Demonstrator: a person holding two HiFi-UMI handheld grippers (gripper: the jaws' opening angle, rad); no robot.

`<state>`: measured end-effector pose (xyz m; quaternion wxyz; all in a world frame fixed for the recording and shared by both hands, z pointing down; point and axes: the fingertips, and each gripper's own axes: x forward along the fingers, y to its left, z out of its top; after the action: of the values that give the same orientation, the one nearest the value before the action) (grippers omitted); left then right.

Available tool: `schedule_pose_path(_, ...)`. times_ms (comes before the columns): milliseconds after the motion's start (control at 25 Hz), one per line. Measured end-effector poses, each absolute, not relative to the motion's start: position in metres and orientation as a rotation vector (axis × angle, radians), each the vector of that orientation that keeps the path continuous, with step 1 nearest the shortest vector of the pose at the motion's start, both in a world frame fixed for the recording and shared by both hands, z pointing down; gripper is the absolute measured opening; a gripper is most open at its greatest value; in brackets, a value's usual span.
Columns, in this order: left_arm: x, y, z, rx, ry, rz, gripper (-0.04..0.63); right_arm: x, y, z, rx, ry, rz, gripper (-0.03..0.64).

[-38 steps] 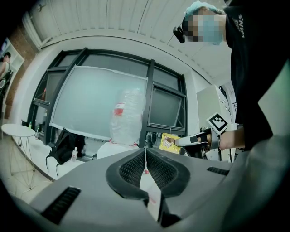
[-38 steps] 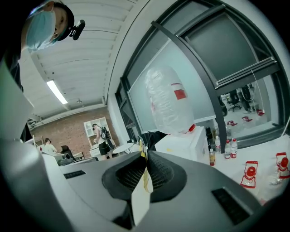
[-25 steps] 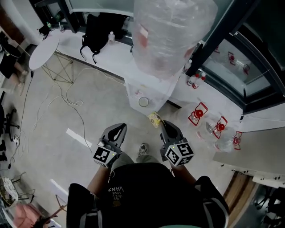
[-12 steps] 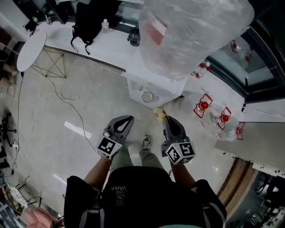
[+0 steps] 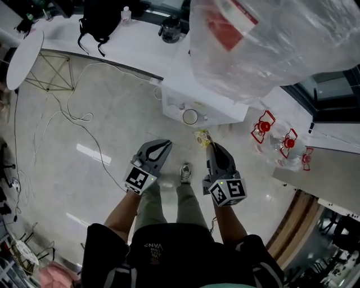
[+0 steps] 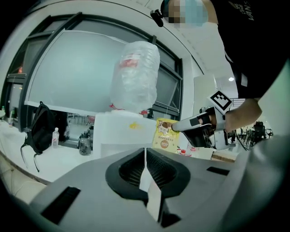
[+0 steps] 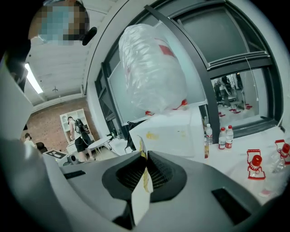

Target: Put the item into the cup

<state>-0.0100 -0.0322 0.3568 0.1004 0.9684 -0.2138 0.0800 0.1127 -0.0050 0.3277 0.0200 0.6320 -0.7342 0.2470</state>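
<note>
Right gripper (image 5: 212,149), jaws clamped on a yellow packet (image 5: 202,138), nears the cup (image 5: 190,117) on the white surface (image 5: 177,93). The cup lies just ahead of the packet, slightly left. The left gripper (image 5: 162,149) is closed and empty.

Large clear plastic-wrapped water bottle with a red label (image 5: 270,39), inverted on a white stand (image 5: 180,90). Behind it, a long white table (image 5: 143,42) carries a black backpack (image 5: 101,19), a small clear bottle (image 5: 126,14) and a dark jar (image 5: 170,29). A round white side table (image 5: 25,59) on wire legs stands at left. White cables (image 5: 73,118) trail over the pale floor (image 5: 112,146). Red-capped clear items (image 5: 263,126) lie at right.
</note>
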Motion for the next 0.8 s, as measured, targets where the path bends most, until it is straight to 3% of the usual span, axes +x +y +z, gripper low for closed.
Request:
schedule_pose_path(440,-0.008,-0.057,0.439,2.881,-0.64,0.29,0.031,0.111,-0.025,0.402,1.947,-2.223,0.8,0.049)
schedule_pose_path(560,-0.005,-0.062,0.455,2.886,-0.641,0.293,0.096,0.11,-0.031,0.416,1.924,-2.221,0.791,0.049)
schedule_pose_path(800,0.003,-0.071,0.489,2.864,-0.655,0.292,0.145,0.109,-0.039,0.444,1.902,-2.204,0.787,0.049)
